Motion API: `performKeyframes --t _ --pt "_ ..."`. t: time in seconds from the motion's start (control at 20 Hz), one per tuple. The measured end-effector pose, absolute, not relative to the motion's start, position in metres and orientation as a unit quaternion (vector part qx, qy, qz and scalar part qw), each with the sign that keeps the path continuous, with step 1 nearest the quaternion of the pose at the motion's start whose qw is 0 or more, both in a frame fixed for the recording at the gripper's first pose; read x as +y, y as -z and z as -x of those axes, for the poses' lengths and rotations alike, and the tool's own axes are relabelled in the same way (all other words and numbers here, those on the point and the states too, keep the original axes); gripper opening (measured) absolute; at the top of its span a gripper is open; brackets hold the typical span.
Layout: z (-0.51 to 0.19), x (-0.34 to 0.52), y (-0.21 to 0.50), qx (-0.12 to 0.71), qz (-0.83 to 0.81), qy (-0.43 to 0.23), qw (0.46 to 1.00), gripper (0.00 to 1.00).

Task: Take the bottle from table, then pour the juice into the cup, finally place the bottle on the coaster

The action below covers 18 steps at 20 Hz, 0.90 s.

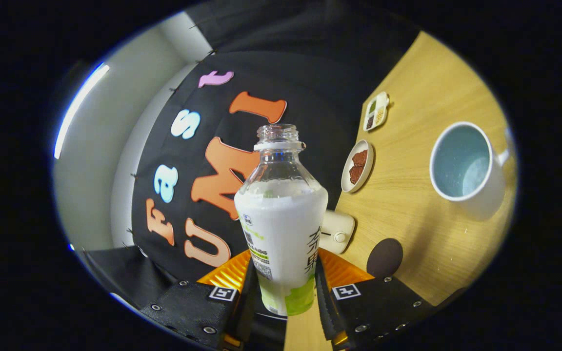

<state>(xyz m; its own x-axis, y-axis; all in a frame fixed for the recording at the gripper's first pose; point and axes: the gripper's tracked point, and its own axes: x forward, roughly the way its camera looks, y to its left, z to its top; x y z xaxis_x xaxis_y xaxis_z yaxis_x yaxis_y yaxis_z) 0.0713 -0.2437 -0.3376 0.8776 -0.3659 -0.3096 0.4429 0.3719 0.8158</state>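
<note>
- One bottle (281,229), one cup (461,163), one dark round coaster (384,257), all counted on or over the wooden counter (432,87).
- Jaws clamp the bottle's lower body from both sides, one finger (244,292) each flank.
- Bottle's long axis runs away from the jaws, open uncapped neck farthest off.
- White label, dark characters, too small to read.
- Cup sits empty-looking, beyond the coaster.
- Two small snack dishes (357,165) near the counter's far edge.

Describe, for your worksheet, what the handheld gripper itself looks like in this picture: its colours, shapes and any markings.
The gripper has two black fingers with ridged inner pads. Behind them sit orange ribbed panels, one on each side. Each black finger block carries a small white square tag printed with a black pattern, and several silver screw heads dot the blocks.
</note>
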Motion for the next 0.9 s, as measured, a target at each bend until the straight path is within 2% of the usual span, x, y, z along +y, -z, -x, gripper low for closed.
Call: performKeyframes --t 0.2,0.5,0.9 --pt "-0.085 -0.244 0.352 0.094 -0.397 0.236 0.882 0.56" --pt "-0.111 -0.229 0.376 0.172 -0.206 0.19 0.944 0.56" --pt "-0.116 -0.251 0.4 0.209 -0.052 0.192 0.957 0.56"
